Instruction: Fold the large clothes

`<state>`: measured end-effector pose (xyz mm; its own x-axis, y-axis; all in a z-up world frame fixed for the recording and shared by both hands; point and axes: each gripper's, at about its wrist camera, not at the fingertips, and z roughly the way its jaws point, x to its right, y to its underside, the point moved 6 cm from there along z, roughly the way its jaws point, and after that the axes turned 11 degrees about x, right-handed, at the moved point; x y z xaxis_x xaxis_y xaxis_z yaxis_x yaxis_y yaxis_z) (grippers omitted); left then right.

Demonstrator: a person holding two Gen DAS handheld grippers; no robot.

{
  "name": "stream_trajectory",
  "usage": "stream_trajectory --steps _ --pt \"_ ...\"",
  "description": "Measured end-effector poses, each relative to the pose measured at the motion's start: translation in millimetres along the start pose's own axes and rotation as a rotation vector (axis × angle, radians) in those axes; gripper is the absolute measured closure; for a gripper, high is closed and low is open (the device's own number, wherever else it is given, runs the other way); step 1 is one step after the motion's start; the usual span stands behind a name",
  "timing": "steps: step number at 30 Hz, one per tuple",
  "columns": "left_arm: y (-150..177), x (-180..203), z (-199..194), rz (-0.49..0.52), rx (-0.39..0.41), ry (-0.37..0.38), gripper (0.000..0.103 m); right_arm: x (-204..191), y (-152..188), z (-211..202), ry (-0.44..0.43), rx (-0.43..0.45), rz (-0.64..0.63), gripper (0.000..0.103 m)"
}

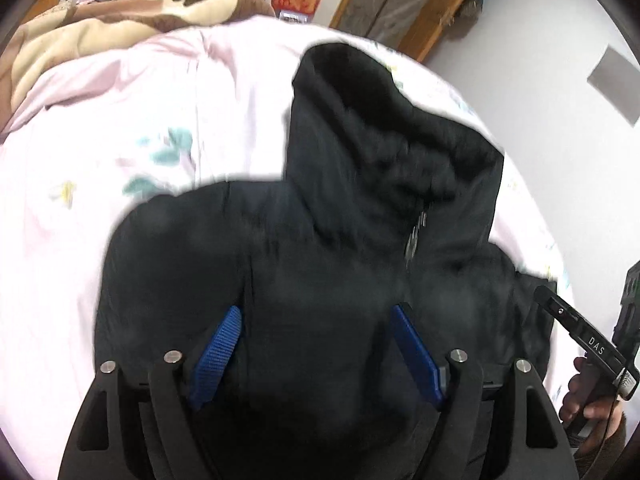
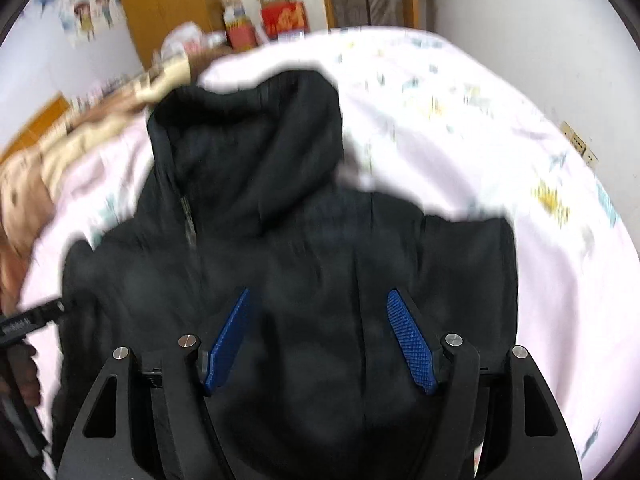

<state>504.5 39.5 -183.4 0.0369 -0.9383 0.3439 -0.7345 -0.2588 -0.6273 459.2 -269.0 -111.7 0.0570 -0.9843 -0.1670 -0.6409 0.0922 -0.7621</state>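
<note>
Black hooded jacket (image 1: 320, 240) lies spread on the pink bed cover (image 1: 120, 160), hood (image 1: 348, 92) pointing to approx 12 o'clock in both views, body running down toward 6 o'clock under the cameras; zip (image 1: 414, 236) runs down the front, so it's face up, prob laid flat that way so sleeves and sides can be folded inward.

Left gripper (image 1: 316, 344) hangs over the jacket's lower body w/ blue pads (image 1: 218, 356) spread wide apart, nothing between them; right gripper (image 2: 320, 340) likewise, its pads (image 2: 412, 344) splayed, no cloth pinched; whether either tip touches the fabric I can't tell, frames are smeared w/ motion blur.

In the left view the right gripper's body shows at 4 o'clock beside the garment's edge; in the right view the other tool shows at 9 o'clock by the opposite edge; so the two flank the jacket, one per side, sensible for a symmetric fold of a big item.

Judgement: early in the job; no fold visible yet, garment just spread out; next likely needs each tool to drop to a side edge or sleeve and close on it.

Brown-cream blanket (image 1: 100, 28) bunched at 10–11 o'clock, clear of the jacket; red boxes (image 2: 284, 18) and wooden wardrobe (image 2: 168, 4) beyond the bed at 12.
</note>
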Motion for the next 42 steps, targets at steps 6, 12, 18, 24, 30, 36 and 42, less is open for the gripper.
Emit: stream_trajectory --steps 6,12,18,24,30,36,42 --pt "-65 -5 17 0.015 0.045 -0.058 0.025 -5 -57 26 0.041 0.058 -0.065 0.033" --pt "-118 3 55 0.018 0.055 -0.063 0.025 -7 -99 65 0.081 0.078 -0.056 0.033" --pt "-155 13 93 0.088 0.079 -0.139 0.025 -6 -114 105 0.121 0.039 -0.072 0.033" --pt "-172 7 132 0.066 0.064 -0.217 0.047 -7 -114 123 0.098 0.040 -0.054 0.062" --pt "-160 -4 145 0.053 0.039 -0.271 0.103 -3 -103 124 0.118 0.024 -0.071 0.093" --pt "-145 1 108 0.078 0.107 -0.239 0.103 0 -99 99 0.103 0.067 -0.056 0.096" --pt "-143 -3 94 0.014 0.092 -0.146 0.103 -5 -94 76 0.106 0.096 -0.092 0.096"
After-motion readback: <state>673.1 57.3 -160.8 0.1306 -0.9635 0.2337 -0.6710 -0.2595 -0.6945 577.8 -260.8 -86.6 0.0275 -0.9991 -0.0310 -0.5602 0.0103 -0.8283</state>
